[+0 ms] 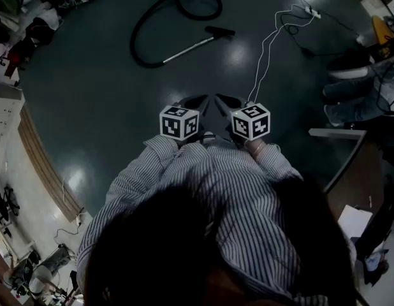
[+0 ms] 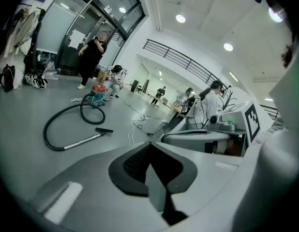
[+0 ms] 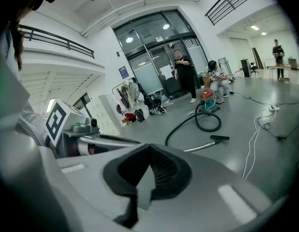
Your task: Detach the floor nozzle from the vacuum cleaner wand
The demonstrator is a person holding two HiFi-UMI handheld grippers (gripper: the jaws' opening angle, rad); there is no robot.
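Both my tools are pinched fully together with nothing in them, left tool (image 1: 196, 101) beside right tool (image 1: 224, 101), well apart from the vacuum wand (image 1: 187, 48). The floor nozzle (image 1: 220, 31) sits on the wand's right end, down on the floor (image 1: 88, 88), with the hose (image 1: 149, 18) looping off the wand's other end.

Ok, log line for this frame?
left gripper: shut, empty | right gripper: shut, empty | floor nozzle: on wand, lying on floor, untouched

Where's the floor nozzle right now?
In the head view, the floor nozzle lies ahead at the wand's right end, left of the white cable.
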